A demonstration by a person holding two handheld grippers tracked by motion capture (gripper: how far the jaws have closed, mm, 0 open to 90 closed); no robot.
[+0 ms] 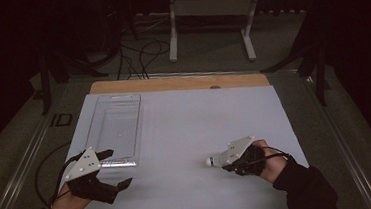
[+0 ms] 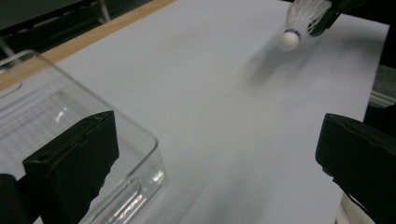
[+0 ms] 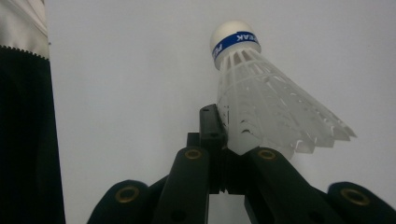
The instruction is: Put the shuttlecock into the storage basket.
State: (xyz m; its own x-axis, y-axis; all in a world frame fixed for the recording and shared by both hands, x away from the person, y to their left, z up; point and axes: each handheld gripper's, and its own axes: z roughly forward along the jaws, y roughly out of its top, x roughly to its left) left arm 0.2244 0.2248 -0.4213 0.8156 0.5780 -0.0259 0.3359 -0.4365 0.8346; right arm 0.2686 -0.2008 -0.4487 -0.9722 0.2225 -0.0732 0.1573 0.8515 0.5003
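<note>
Up close, the right tool (image 3: 224, 140) pinches the shuttlecock's (image 3: 261, 102) skirt.

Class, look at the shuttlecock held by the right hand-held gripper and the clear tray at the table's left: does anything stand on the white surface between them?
Nothing visible does. The right hand-held gripper is shut on the shuttlecock, and the white sheet lies bare between it and the clear tray. The left hand-held gripper, open, sits by the tray's near end, beside that path.

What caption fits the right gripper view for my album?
Right gripper pinching the skirt of a white plastic shuttlecock with a blue band.
</note>
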